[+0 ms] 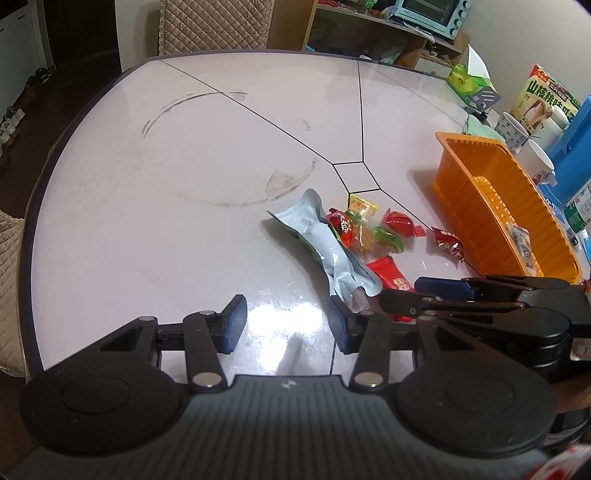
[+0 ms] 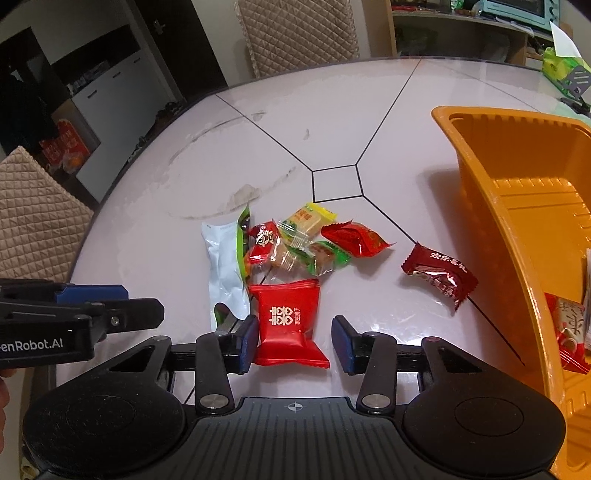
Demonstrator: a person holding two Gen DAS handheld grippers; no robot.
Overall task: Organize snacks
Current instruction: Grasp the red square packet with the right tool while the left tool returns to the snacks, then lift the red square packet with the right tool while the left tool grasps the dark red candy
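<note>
A heap of small wrapped snacks (image 2: pixel 291 243) lies mid-table, with a long pale pouch (image 2: pixel 225 269) along its left side. A dark red packet (image 2: pixel 439 277) rests alone nearer the orange tray (image 2: pixel 476 177), which holds a few packets (image 2: pixel 569 332) at its near end. My right gripper (image 2: pixel 294 343) is open astride a flat red packet (image 2: pixel 288 325). Its left pad is against the wrapper and the right pad stands clear. My left gripper (image 1: pixel 287 321) is open over bare table, its right finger beside the pouch (image 1: pixel 325 243) end. The right gripper (image 1: pixel 402 293) shows at that view's right.
Behind the tray (image 1: pixel 480 206) stand two mugs (image 1: pixel 511 129), a green-and-white carton (image 1: pixel 546 99), a blue container (image 1: pixel 576 155) and a green tissue pack (image 1: pixel 469 83). Quilted chairs (image 2: pixel 295 33) stand at the far and left table edges. A shelf with a small oven (image 1: pixel 432 14) is behind.
</note>
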